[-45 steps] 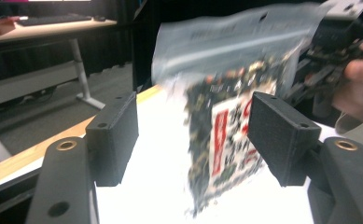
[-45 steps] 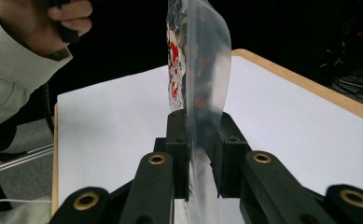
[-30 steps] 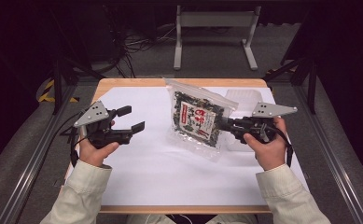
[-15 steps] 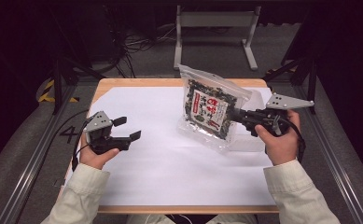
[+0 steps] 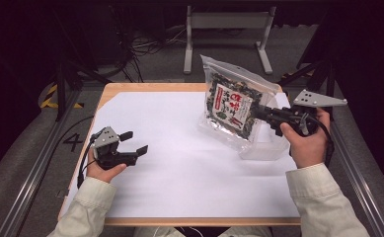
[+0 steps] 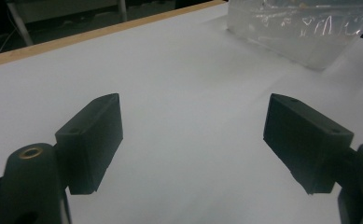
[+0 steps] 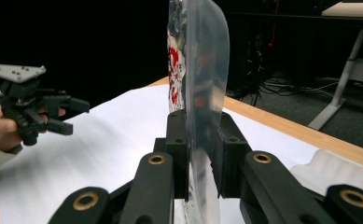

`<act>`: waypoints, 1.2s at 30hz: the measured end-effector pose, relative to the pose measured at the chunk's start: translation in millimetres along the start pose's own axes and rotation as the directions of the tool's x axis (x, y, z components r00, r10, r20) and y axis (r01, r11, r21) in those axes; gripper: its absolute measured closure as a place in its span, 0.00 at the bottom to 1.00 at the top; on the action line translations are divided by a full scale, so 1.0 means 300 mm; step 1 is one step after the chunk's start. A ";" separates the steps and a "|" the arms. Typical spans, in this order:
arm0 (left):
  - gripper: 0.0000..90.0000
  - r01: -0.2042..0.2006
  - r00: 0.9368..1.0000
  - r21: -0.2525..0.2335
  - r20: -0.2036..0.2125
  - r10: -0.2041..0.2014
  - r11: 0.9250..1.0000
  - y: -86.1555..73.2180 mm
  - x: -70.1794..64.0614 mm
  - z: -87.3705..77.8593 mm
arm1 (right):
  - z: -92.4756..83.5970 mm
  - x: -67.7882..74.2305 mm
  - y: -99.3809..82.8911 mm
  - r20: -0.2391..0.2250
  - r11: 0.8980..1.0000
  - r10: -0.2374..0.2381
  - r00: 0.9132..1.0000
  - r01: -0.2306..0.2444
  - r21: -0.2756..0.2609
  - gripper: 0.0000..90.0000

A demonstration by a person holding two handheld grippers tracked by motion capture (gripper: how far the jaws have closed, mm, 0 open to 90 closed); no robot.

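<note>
Tongs status: right tongs [image 5: 262, 112] clenched on snack bag [image 5: 231, 106], left tongs [image 5: 134, 142] released, nothing between them.

Bag is up off the counter [image 5: 179, 163], pinched at its edge nr the right side, standing roughly upright w/ the clear sealed top uppermost; right gripper view has both pads squeezing thin film [image 7: 202, 93]. Judging by how it holds shape from one edge grip: light, contents loose/dry, prob crushable, so don't clamp the printed middle. Film looks glossy = slippery, and floppy; it bows a bit above the pads. Best hold IMO is flat seal/margin strip, where film is doubled and no contents sit. Clear plastic tub [image 5: 263, 145] sits on the counter just below/behind the bag. Left tongs hover low over the white sheet, well apart from the bag; 2nd grip on the opposite edge would stop it swinging.
</note>
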State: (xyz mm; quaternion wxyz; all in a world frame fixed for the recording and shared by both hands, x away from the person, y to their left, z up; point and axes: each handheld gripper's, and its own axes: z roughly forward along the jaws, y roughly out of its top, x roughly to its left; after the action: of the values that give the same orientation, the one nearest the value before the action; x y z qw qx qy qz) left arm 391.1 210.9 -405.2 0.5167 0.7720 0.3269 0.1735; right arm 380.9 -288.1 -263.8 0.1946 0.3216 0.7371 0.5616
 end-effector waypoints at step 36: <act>0.20 0.033 0.999 -0.015 0.041 -0.033 0.999 -0.043 0.018 0.021 | -0.091 -0.178 0.023 0.213 0.999 0.050 0.976 -0.047 -0.020 0.87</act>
State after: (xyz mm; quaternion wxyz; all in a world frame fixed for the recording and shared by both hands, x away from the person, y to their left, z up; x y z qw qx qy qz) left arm 394.7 213.7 -419.8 0.5322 0.7657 0.3277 0.1519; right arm 403.1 -343.1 -253.3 0.2610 0.3965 0.6998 0.5339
